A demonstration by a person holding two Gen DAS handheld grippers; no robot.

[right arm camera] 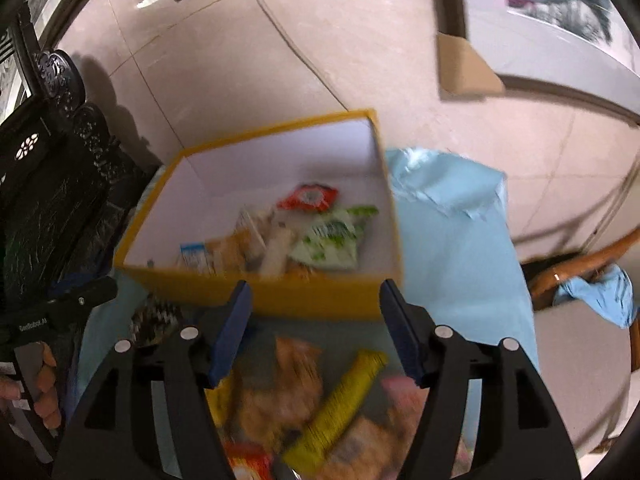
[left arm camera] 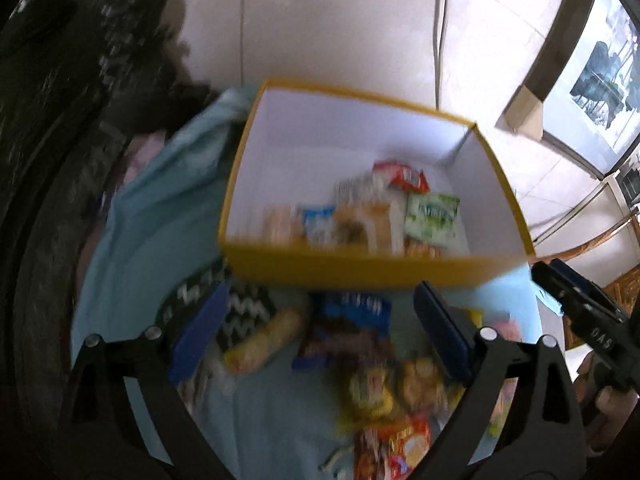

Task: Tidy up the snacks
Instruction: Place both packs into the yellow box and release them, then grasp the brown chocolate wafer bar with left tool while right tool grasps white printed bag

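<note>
A yellow box with white inner walls stands on a light blue cloth. In it lie several snack packets, among them a red one, a green one and a blue one. Loose snacks lie in front of the box: a blue packet, a yellow-orange roll and a zigzag packet. My left gripper hangs open above this pile, nothing between its pads. My right gripper is open too, above an orange bag and a yellow-green bar, near the box.
A dark carved chair stands left of the box. A cable runs down the tiled wall behind it. A cardboard piece and a framed picture sit at the upper right. A wooden chair with blue cloth stands right. All is blurred.
</note>
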